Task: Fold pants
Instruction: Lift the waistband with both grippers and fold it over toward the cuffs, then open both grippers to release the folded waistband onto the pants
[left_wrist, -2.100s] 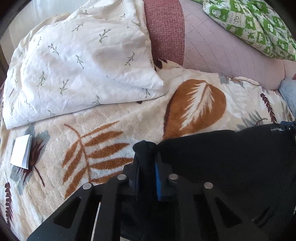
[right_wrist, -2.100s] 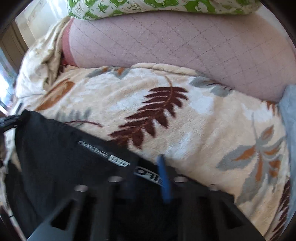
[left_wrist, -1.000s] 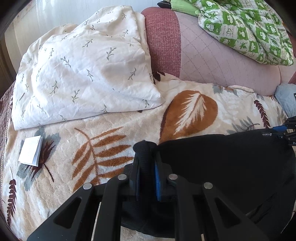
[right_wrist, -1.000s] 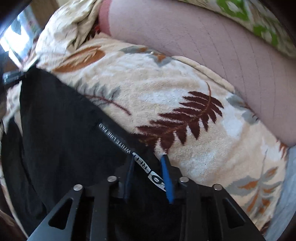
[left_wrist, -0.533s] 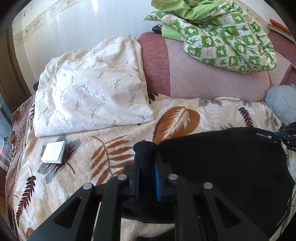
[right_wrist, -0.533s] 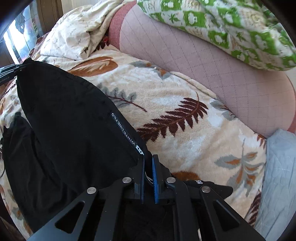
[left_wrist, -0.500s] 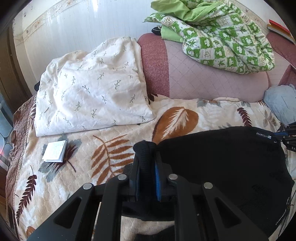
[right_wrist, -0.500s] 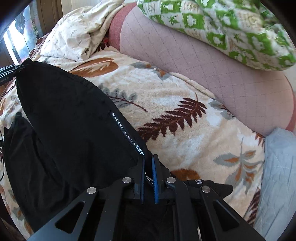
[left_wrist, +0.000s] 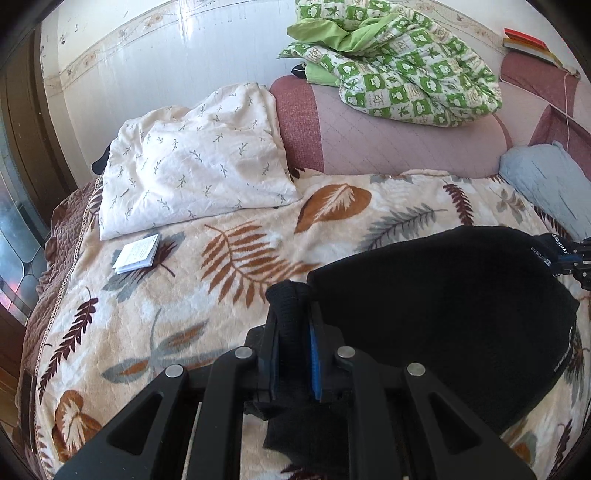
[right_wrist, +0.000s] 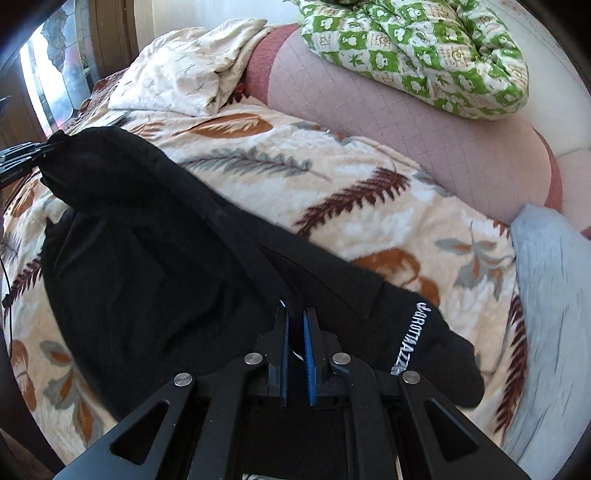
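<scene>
Left gripper (left_wrist: 293, 325) clamped on a bunched corner of the black pants (left_wrist: 443, 302); right gripper (right_wrist: 295, 332) pinched shut on the opposite edge. Pants stretched between both, draped toward the blanket's (left_wrist: 177, 295) near edge. Fold looks barely started: fabric held up, not laid flat or doubled. Matte black knit, white lettering (right_wrist: 408, 338) along one side.

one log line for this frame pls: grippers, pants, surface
left gripper: shut on black pants | right gripper: shut on black pants | pants: stretched between both, above leaf-print blanket | fold: not yet done
</scene>
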